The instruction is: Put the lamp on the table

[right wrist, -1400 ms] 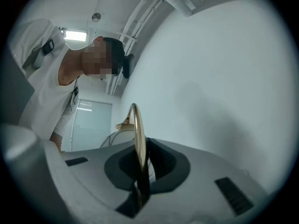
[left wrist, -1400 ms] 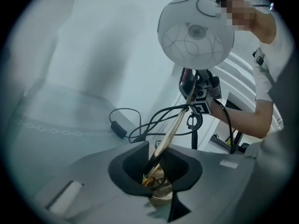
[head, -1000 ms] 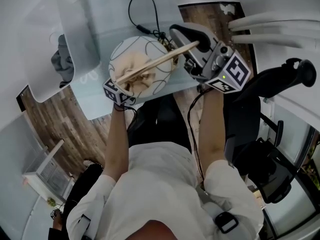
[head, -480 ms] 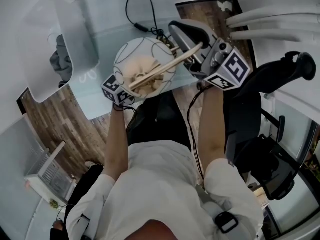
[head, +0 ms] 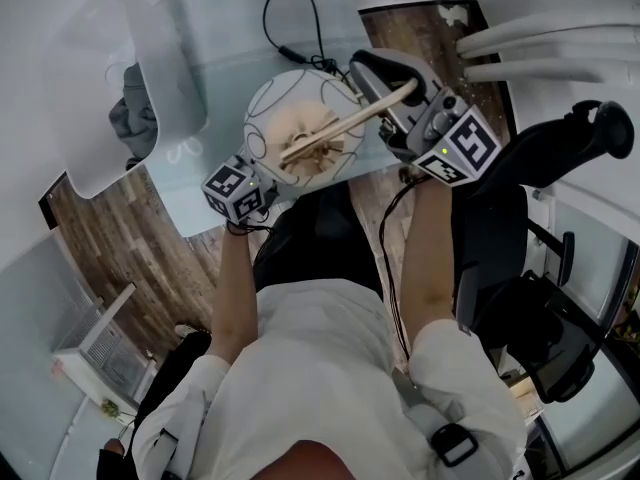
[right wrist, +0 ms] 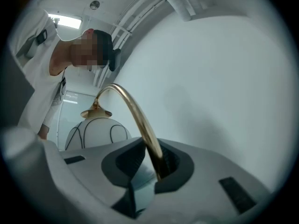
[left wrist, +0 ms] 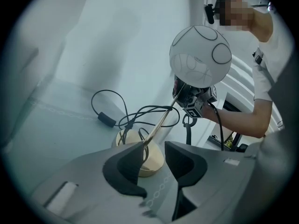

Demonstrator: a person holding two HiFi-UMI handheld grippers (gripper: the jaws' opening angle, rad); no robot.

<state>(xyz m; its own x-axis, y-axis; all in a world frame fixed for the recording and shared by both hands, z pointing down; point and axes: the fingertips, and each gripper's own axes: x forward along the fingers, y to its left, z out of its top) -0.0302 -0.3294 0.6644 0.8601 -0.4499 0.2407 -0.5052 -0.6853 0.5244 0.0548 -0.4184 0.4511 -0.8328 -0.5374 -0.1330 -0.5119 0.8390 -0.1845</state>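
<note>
- Both bare forearms reach out from short white sleeves toward the table (head: 215, 43); the left forearm (head: 232, 288) runs straight ahead and the right forearm (head: 425, 258) lies beside it, further right
- The left gripper (left wrist: 156, 164) sits low at the near edge of the table, tipped slightly down; its jaws have just been opening and now stand wide apart, pressing on nothing; the foot of the lamp's stem shows just by the left jaw's inner edge
- The right gripper (right wrist: 147, 164) is held higher on the right, nosing slightly upward; its jaws have just been easing apart; the brass stem (right wrist: 140, 120) stands between them, lying against the right pad with a gap to the left one
- The lamp (head: 300, 133) is at the near edge of the table; its round brass base (left wrist: 124, 138) looks to rest on the pale surface; the stem slants up to the right and the white globe shade (left wrist: 200, 55) hangs from its curved top
- The black cord (left wrist: 106, 120) loops on the table beyond the base
- Each gripper carries a cube, left (head: 235, 190) and right (head: 462, 150), printed with black-and-white square markers
</note>
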